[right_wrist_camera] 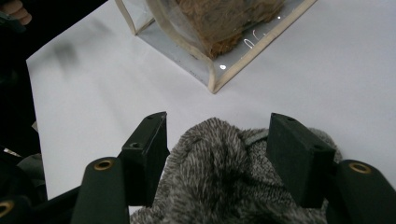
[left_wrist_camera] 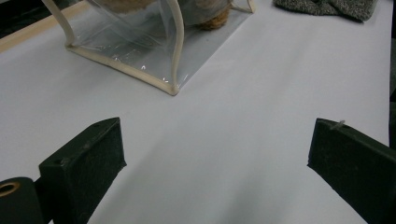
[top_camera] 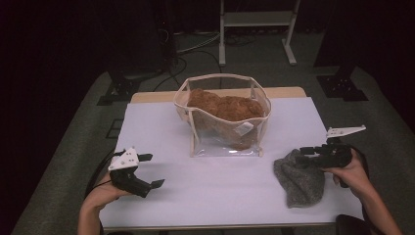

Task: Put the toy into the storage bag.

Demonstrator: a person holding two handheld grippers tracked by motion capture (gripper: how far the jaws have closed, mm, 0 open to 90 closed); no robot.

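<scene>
A grey fuzzy cloth point(top_camera: 299, 181) point(right_wrist_camera: 219, 172) lies bunched on the white table near its right front corner. My right gripper point(top_camera: 308, 154) point(right_wrist_camera: 217, 130) is low over the cloth's far left edge. Its jaws are open and straddle a hump of the cloth without pinching it. At the middle of the table stands a clear bag with cream trim point(top_camera: 195, 132) point(right_wrist_camera: 205, 51) point(left_wrist_camera: 140, 42), its top open. A brown fluffy textile point(top_camera: 225, 105) sits inside it. My left gripper point(top_camera: 152, 170) point(left_wrist_camera: 217, 140) is held at the front left, jaws wide open, with bare table between them.
The white table top point(top_camera: 220, 191) has free room in front of the bag and between the two grippers. Behind the table stand a white frame point(top_camera: 257, 19) and black stands, with cables on the dark floor. The table's front edge runs close to both hands.
</scene>
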